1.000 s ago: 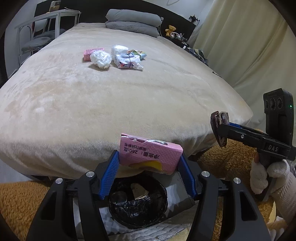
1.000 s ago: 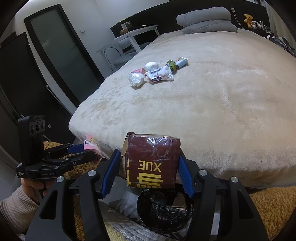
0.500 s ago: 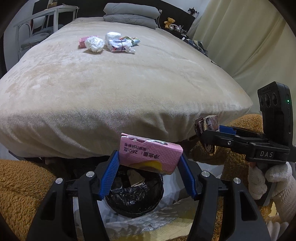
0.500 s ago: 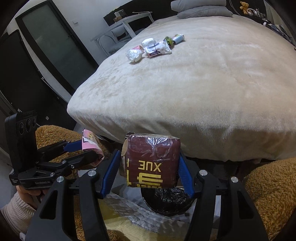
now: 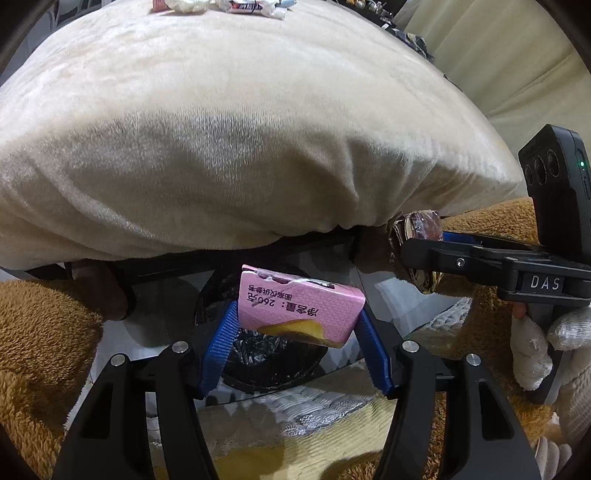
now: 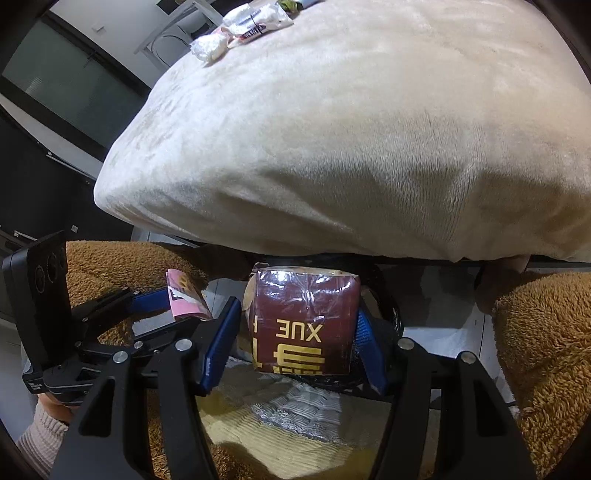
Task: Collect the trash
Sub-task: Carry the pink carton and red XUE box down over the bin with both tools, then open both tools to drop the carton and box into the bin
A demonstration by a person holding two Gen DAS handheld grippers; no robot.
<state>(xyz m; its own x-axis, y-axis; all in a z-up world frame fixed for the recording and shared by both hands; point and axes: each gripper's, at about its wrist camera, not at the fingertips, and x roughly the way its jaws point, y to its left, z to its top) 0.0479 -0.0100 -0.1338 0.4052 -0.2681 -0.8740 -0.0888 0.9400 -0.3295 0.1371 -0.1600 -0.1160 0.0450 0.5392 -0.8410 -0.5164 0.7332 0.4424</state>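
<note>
Left wrist view: flat pink cardboard carton (image 5: 299,312), lower centre of frame, is clamped between the left gripper (image 5: 298,332) blue fingers (image 5: 221,341), above a round black-lined bin (image 5: 273,354). Right wrist view: dark red film-wrapped box (image 6: 303,325), lower centre, is gripped by the right gripper (image 6: 295,339). Cream plush bed (image 6: 369,129) carries remaining litter (image 6: 243,26) at upper left.

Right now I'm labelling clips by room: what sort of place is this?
Most likely a bedroom: a large bed under a plush beige cover, curtains beside it, and a lined bin at the bed's foot.
</note>
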